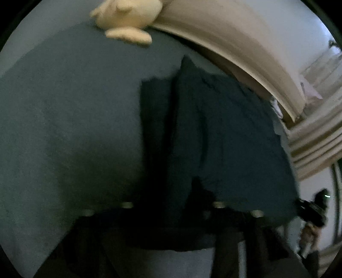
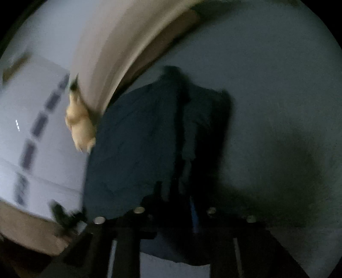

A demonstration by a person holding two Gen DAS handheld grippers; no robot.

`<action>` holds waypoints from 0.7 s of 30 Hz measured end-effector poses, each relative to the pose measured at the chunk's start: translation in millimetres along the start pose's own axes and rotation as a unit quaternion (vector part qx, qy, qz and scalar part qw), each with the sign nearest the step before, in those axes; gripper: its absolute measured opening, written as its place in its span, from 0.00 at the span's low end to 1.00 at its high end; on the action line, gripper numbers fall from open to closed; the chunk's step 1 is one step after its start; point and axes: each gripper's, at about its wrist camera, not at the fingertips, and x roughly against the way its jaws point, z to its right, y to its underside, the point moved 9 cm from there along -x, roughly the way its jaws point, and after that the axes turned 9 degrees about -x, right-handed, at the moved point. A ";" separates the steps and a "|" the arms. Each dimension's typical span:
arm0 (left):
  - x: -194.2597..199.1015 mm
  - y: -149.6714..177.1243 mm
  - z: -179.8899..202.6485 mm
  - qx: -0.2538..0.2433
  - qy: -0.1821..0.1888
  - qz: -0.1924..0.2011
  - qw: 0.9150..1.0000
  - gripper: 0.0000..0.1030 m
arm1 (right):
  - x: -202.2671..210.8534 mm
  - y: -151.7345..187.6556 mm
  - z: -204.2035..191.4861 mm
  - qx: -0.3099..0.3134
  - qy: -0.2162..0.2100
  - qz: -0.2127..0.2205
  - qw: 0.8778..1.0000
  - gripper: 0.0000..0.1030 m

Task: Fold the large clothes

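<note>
The left wrist view showed a dark navy garment [image 1: 224, 139] spread over the centre and right of the frame on a grey-blue bedsheet [image 1: 64, 128], with one panel already doubled back toward the middle, presumably to narrow it for the next fold. The left gripper [image 1: 177, 205] sat low in the centre of the frame, its dark fingers closed on a bunched edge of the cloth, likely so that edge could be carried across. A cream plush toy [image 1: 126, 19] lay at the top by the beige headboard [image 1: 235, 49], clear of the folding area.

In the right wrist view the same garment [image 2: 139, 149] filled the middle, and the right gripper [image 2: 177, 198] at the bottom centre was pinched on another part of its near hem. Holding both ends probably kept the edge straight. The frames were dim and blurred.
</note>
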 end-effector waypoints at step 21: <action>31.7 61.7 9.3 0.252 0.102 0.057 0.961 0.74 | 30.1 85.9 9.5 -0.232 -0.128 0.119 0.957 0.80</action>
